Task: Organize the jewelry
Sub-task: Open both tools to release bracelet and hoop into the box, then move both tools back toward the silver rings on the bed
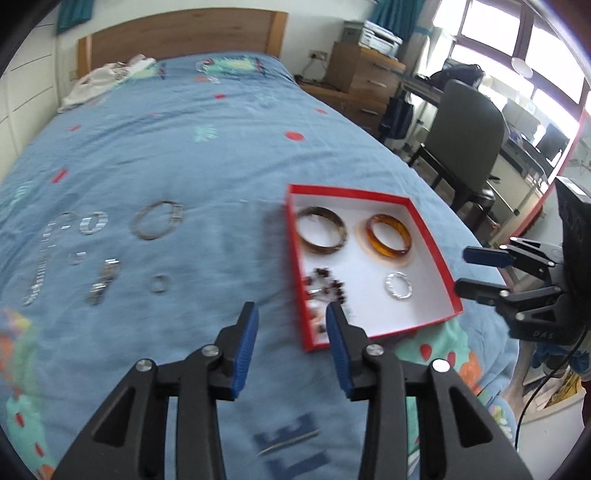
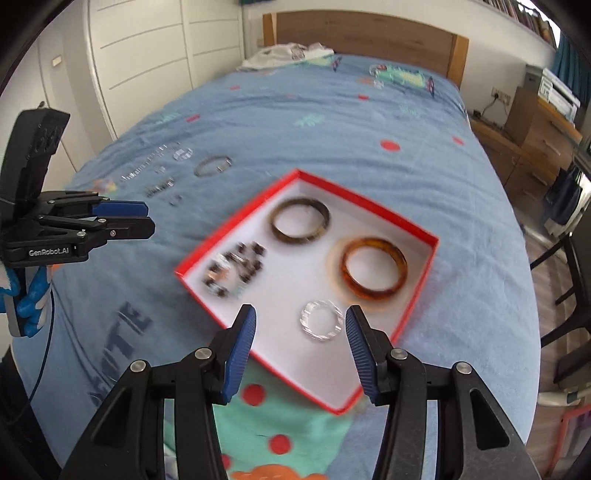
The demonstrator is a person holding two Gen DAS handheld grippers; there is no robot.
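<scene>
Red cardboard box (image 2: 236, 218), shallow and white-lined, sits at centre frame on the blue bedspread (image 2: 332, 129) with one corner pointing toward the headboard (image 2: 362, 33). Inside lie a dark bangle (image 2: 300, 220), an amber bangle (image 2: 373, 268), a ridged silver ring (image 2: 322, 319) and a blurred beaded string (image 2: 236, 269), all flat. Loose metal pieces (image 1: 92, 254) lie at the left of your left view. Your left gripper (image 1: 291, 345) and right gripper (image 2: 300, 349) both stand with fingers spread, holding nothing.
</scene>
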